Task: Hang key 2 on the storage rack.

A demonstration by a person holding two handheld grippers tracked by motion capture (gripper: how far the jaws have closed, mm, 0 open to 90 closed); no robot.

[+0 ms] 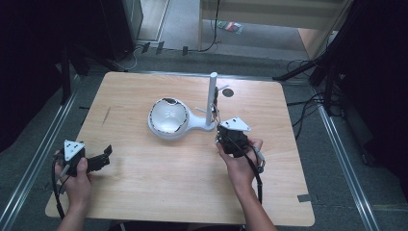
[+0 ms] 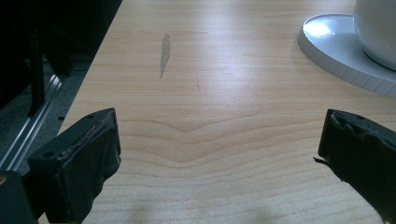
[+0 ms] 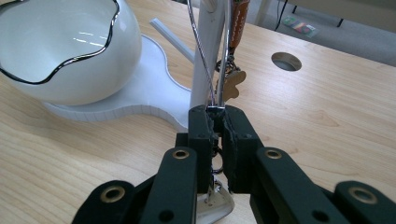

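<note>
Light wooden table (image 1: 159, 173) with a white plastic stand (image 1: 190, 126), both hand-held grippers over it.
High view: left gripper (image 1: 103, 159) near the left edge; right gripper (image 1: 222, 131) at the white upright post (image 1: 211, 98), tips hidden. Left gripper view: jaws wide apart, nothing between, white glossy bowl (image 2: 379, 28) cut off. Right gripper view: right gripper (image 3: 217, 122) clenched on a thin silver wire loop (image 3: 211, 56); the brown tag (image 3: 232, 84) behind is hard to make out.

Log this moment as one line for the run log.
right hand-held gripper: shut on key ring beside white stand post | left hand-held gripper: open, idle | bowl: on stand base
</note>
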